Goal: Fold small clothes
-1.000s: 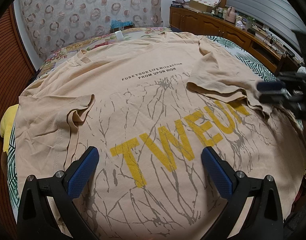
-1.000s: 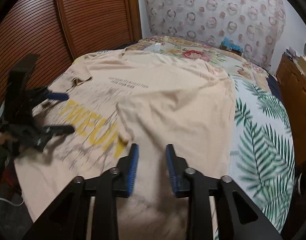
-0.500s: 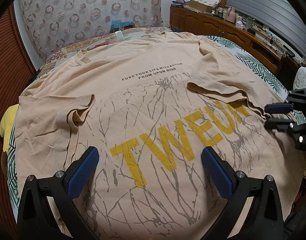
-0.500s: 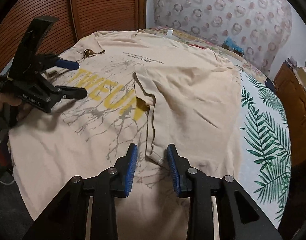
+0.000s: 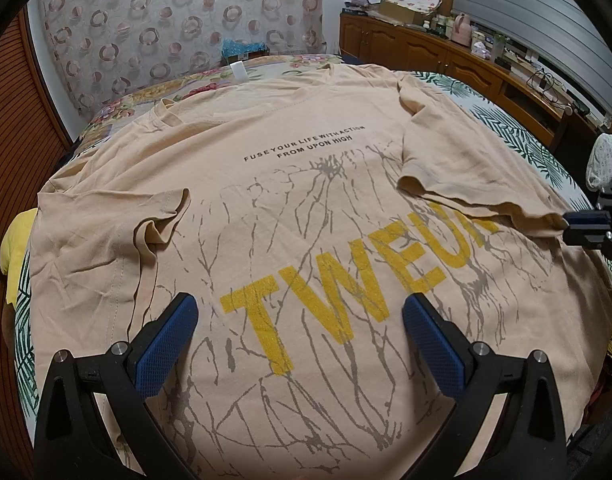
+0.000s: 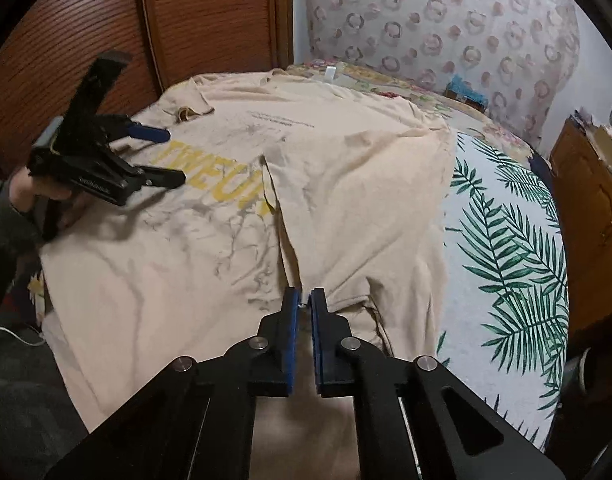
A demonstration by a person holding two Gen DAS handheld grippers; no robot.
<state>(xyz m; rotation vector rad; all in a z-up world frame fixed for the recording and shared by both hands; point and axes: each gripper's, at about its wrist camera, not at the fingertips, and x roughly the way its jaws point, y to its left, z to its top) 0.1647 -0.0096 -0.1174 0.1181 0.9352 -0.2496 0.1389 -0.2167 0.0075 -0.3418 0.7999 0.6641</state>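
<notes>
At the bed's near edge, our right gripper [image 6: 302, 300] pinches the shirt [image 5: 306, 208] flap thinly, may slip; left gripper [image 5: 300, 316] wide.

The T-shirt [image 5: 298, 208] lies flat over most of the bed [image 6: 505, 240], leaving open air above it. The left claw [image 5: 300, 320] hovers over the printed front with its jaws wide apart and nothing between them. The right claw [image 6: 302, 304] sits at the folded-over flap's edge, jaws nearly together on the cloth. A wooden wardrobe [image 6: 106, 40] stands close along one side of the bed, and a cluttered sideboard [image 5: 465, 60] runs along the other.
</notes>
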